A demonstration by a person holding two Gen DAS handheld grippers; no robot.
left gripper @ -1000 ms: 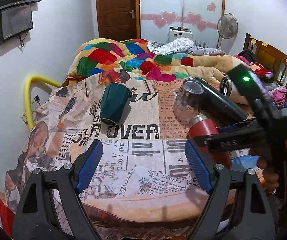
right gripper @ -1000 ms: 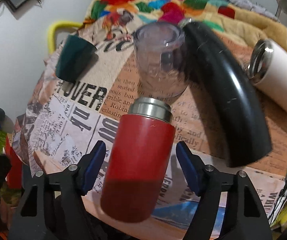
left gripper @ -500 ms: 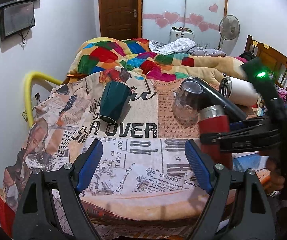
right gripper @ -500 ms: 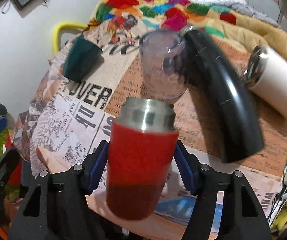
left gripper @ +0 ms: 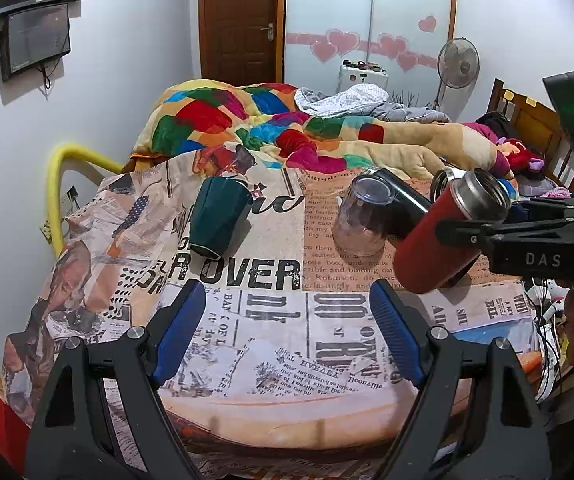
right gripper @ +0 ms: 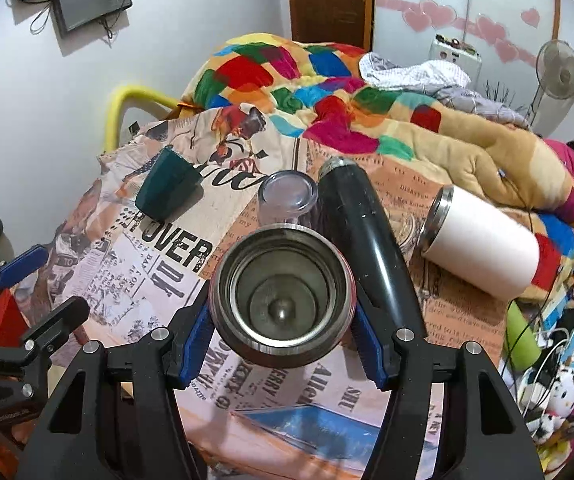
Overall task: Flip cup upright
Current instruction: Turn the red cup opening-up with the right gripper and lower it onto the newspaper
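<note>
A bed covered by a newspaper-print sheet [left gripper: 271, 320] reading "OVER" fills both views; only the right wrist view looks into the red steel-rimmed flask [right gripper: 281, 296], empty inside, clamped by the right gripper [right gripper: 281, 332]; the left view shows it tilted above the sheet; the left gripper [left gripper: 287, 316] gapes, holding nothing.

We count five drinking vessels in all; one red flask [right gripper: 283, 300], one black flask [right gripper: 361, 232], one white tumbler [right gripper: 483, 240], one clear plastic cup [right gripper: 287, 198] and one dark green cup [right gripper: 167, 190]; we see two grippers, the left gripper [left gripper: 287, 332] and the right gripper [right gripper: 283, 344]; on the bed lie one newspaper-print cloth [left gripper: 271, 320] and one patchwork blanket [left gripper: 247, 120]; further we count one standing fan [left gripper: 459, 66], one wooden door [left gripper: 241, 20] and one wall screen [left gripper: 37, 42].
</note>
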